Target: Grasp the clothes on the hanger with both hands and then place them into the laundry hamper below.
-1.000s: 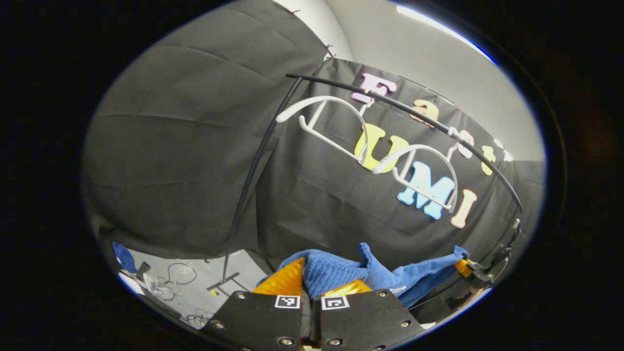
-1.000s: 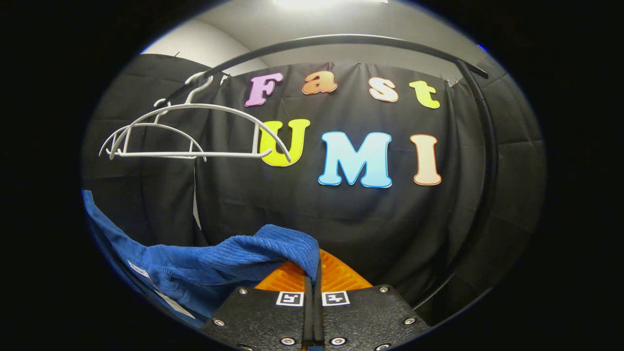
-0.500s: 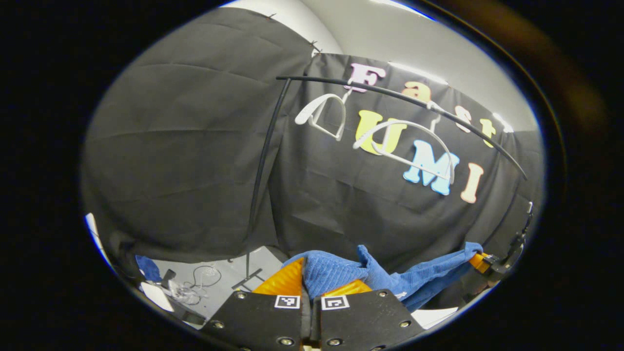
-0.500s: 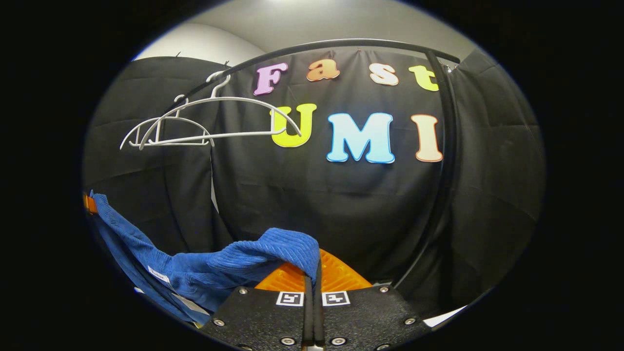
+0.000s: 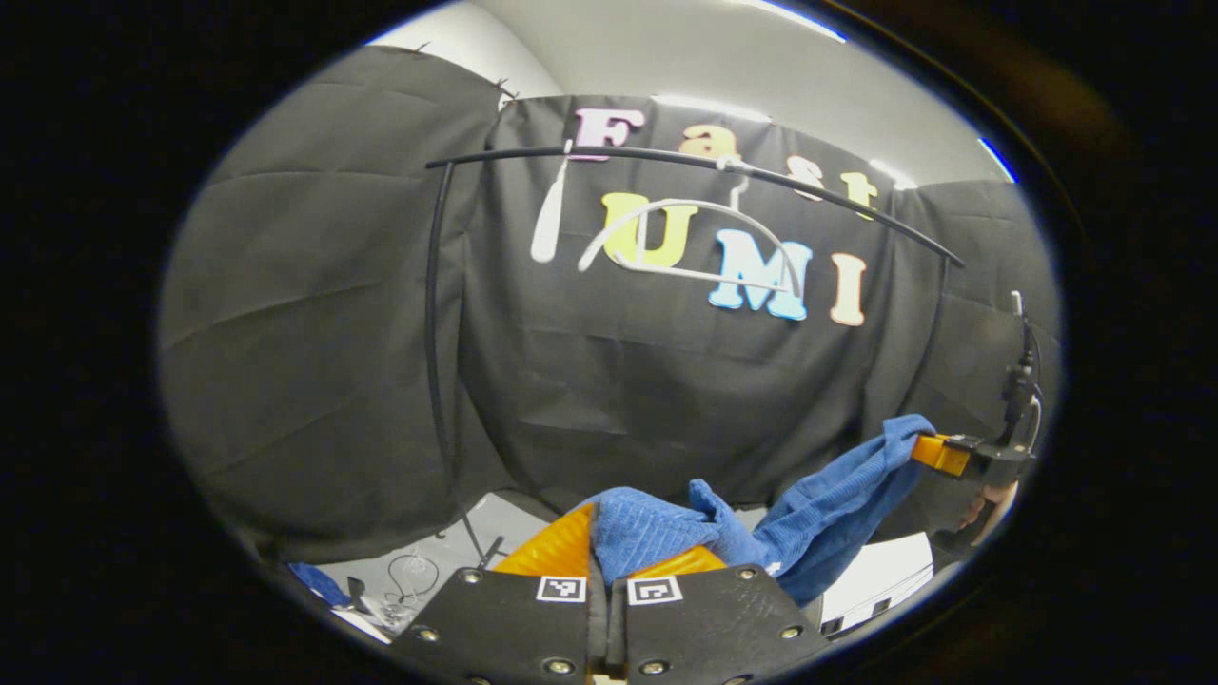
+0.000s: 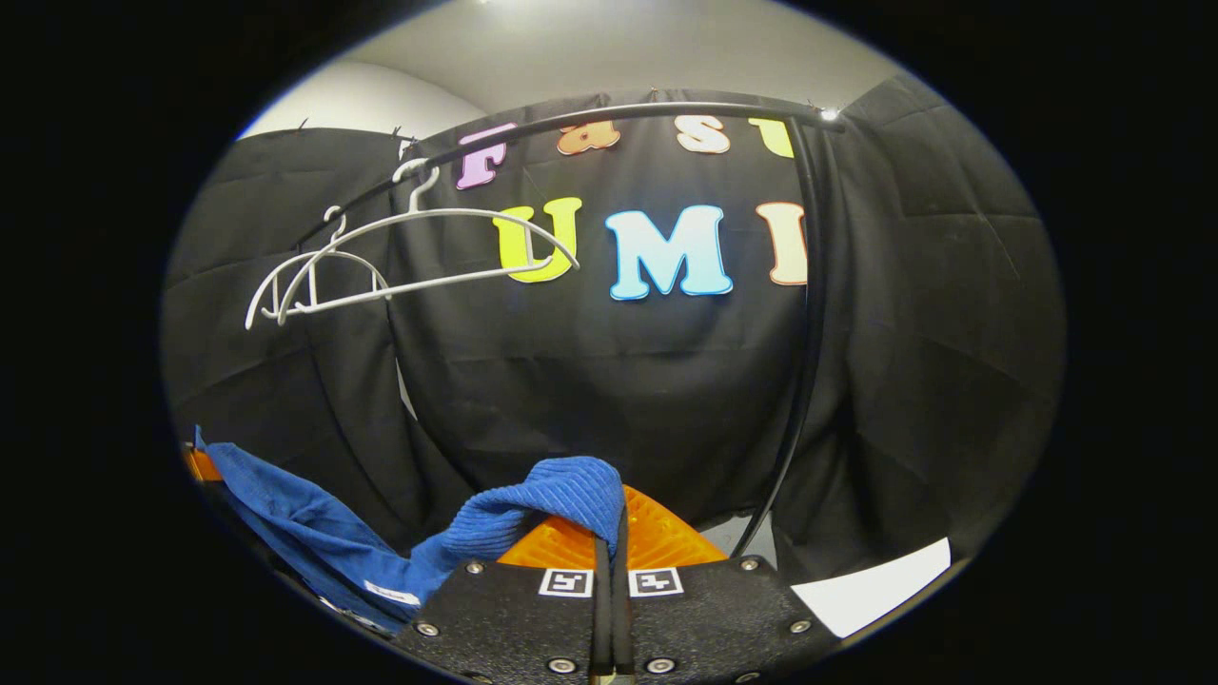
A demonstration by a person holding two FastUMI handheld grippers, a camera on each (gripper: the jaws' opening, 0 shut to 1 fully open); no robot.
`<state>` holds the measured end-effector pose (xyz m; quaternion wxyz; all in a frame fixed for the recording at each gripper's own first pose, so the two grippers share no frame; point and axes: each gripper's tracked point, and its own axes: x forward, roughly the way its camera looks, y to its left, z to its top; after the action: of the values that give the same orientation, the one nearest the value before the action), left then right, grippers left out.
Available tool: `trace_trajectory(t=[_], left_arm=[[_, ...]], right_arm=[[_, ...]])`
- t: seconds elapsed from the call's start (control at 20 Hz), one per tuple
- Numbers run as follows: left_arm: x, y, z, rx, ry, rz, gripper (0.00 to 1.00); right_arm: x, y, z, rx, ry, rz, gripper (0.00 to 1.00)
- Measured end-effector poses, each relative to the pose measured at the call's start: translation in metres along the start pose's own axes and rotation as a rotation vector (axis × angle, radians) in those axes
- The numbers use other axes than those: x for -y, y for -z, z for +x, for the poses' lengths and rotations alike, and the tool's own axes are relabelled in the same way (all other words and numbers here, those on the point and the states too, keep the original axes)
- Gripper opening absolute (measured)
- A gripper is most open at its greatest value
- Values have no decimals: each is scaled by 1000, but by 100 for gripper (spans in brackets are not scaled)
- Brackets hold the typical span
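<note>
Below the black rail, well under the two bare white hangers, you hold the blue ribbed garment strung between both tools. The laundry hamper cannot be made out; a white patch at the lower right of the right gripper view may belong to it, but that is unclear.

Risks, as judgement:
- The cloth sags in a slack span between the grips. If you lower one hand ahead of the other, the hanging part may drape over the hamper's rim instead of dropping inside.
- Each grip takes only a folded edge. A sideways tug that pulls the hands apart could slip the fabric out of one jaw.
- Releasing blind, with the hamper unlocated, risks dropping the garment on the floor.

Tool state: your left gripper is closed down on a bunched fold of the garment, both fingers pressing it. Your right gripper is likewise clamped tight on a cloth edge that folds over its left finger.
</note>
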<state>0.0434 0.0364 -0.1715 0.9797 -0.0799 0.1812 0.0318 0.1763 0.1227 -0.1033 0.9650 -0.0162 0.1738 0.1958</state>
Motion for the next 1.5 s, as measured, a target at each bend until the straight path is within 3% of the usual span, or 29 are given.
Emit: trace_trajectory(t=[0.3,0.5,0.95,1.15,1.35,1.5], left_arm=[[24,2,4,27,137,55,0],[27,34,6,-15,203,36,1],[6,110,26,-208,213,37,0],[11,152,51,-304,212,55,1],[17,169,70,-364,205,157,1],[19,192,85,-412,200,147,0]], right_arm=[[-27,10,-31,-30,42,-57,0],[-46,34,-40,-55,74,-46,0],[-56,132,-31,-224,144,42,0],[-34,179,-22,-321,193,110,0],[-17,225,-16,-400,240,148,0],[-8,262,-11,-467,254,158,0]])
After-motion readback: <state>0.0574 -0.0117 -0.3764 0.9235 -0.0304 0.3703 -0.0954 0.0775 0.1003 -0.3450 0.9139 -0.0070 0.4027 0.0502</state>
